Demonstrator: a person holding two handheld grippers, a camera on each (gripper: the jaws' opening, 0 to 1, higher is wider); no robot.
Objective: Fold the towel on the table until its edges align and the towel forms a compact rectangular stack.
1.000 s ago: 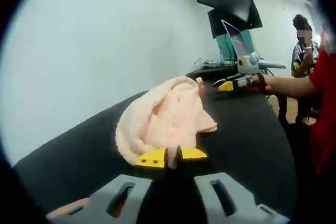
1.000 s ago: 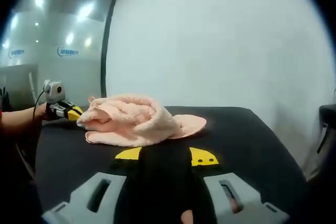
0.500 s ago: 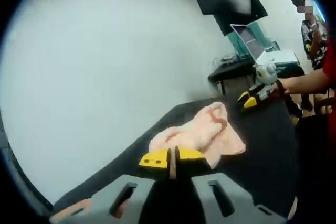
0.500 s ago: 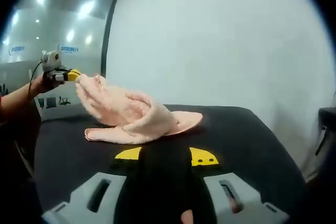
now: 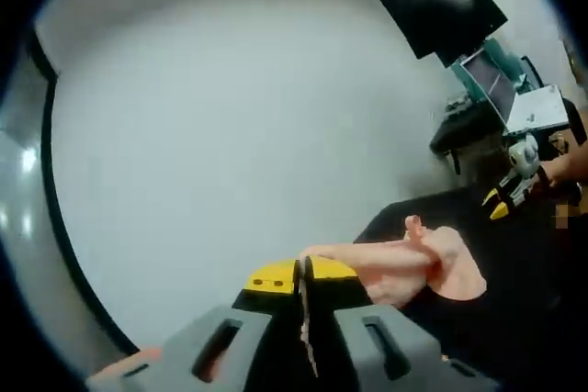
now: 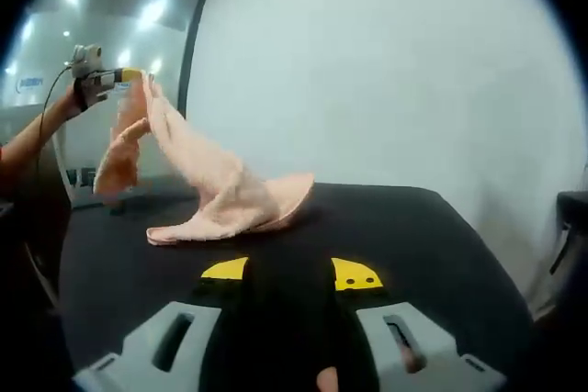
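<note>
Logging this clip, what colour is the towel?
Pale peach-pink towel, clearest in the right gripper view.

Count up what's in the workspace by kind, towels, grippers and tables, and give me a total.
Towels: 1, the pink towel, one corner lifted.
Grippers: 2, the left gripper pinching the towel's raised corner, and the right gripper open, holding nothing.
Tables: 1, the black table.
Total: 4

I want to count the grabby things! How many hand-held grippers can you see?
2. The left hand-held gripper is raised high, pinching the pink towel. The right hand-held gripper hovers open, low above the black table.
</note>
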